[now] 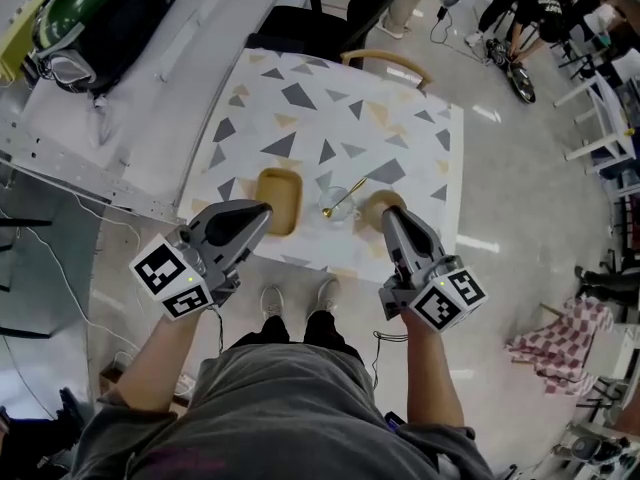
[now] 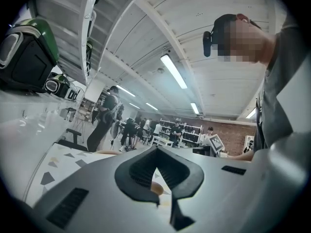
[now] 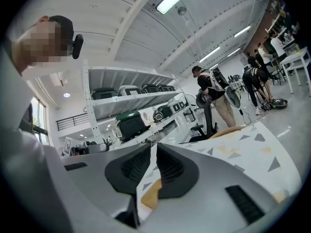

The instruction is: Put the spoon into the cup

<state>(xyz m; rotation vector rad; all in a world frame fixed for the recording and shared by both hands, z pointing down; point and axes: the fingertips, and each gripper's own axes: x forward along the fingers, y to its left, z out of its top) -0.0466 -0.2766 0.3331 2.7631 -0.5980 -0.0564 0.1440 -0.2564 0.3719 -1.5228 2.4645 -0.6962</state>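
A person standing at the near edge of a patterned table (image 1: 300,98) holds 2 grippers low over it, both pointing toward a clear cup (image 1: 343,208). The cup stands ahead of and between the gripper tips, nearer the right one. A gold spoon (image 1: 345,198) is at the cup, its bowl toward the left gripper and its handle slanting up and away to the right; the head view does not show whether it sits inside the glass or lies across the rim. The left gripper (image 1: 266,210) has its jaws brought together at the tips with nothing between them (image 2: 155,148). A tan wooden tray (image 1: 279,200) lies just beside its tip, on the side toward the cup. The right gripper (image 1: 388,212) has its jaws drawn in to a thin slit and is also empty (image 3: 152,147). Its tip hangs over a round wooden piece (image 1: 378,206) next to the cup.
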